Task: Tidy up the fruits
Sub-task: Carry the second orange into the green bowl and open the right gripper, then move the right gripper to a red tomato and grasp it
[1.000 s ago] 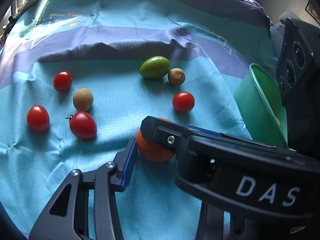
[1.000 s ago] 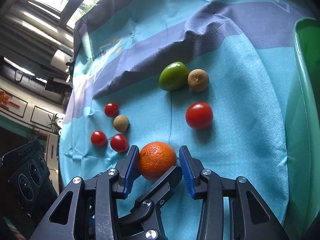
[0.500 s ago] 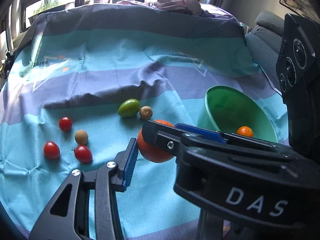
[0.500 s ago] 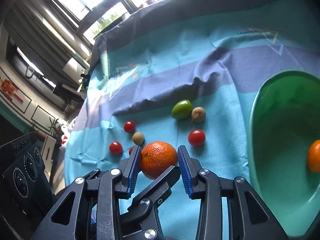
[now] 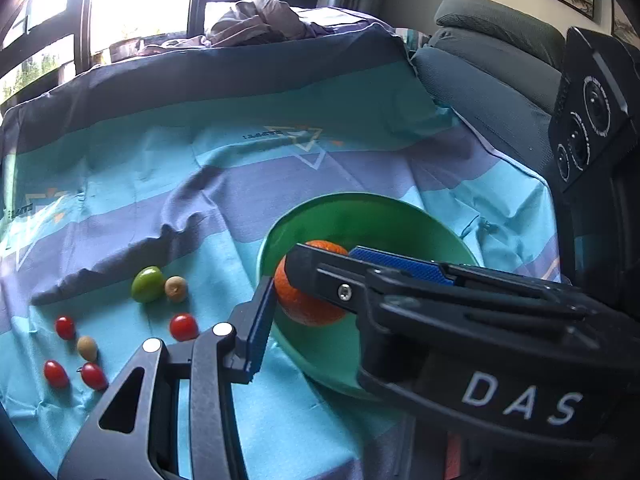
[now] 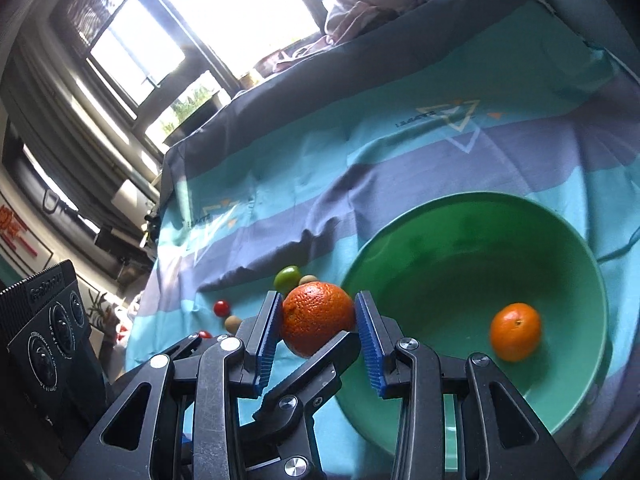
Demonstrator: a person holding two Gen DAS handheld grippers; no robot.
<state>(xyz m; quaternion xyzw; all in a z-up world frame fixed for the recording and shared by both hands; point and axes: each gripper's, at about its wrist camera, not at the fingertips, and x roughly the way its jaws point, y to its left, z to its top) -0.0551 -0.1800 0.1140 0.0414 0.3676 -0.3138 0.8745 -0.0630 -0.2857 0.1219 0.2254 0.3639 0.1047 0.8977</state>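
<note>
My right gripper (image 6: 318,334) is shut on an orange (image 6: 318,318) and holds it in the air over the left rim of a green bowl (image 6: 568,248). A second, smaller orange (image 6: 515,331) lies inside the bowl. In the left wrist view the same held orange (image 5: 308,304) shows between a blue-padded finger and the right gripper's black body, above the bowl (image 5: 360,216). Whether the left gripper (image 5: 304,300) grips anything is unclear, since the right gripper hides its other finger. A green fruit (image 5: 147,284), a brown fruit (image 5: 176,288) and several red tomatoes (image 5: 184,327) lie on the cloth.
A teal and purple striped cloth (image 5: 200,184) covers the table. A second brown fruit (image 5: 87,347) lies among the tomatoes at the left. A grey sofa (image 5: 492,64) stands beyond the table's right edge. Windows and crumpled cloth lie at the far side.
The orange has been lifted off the cloth and carried right, from among the loose fruits to above the green bowl's rim. Both views have risen and tilted up.
</note>
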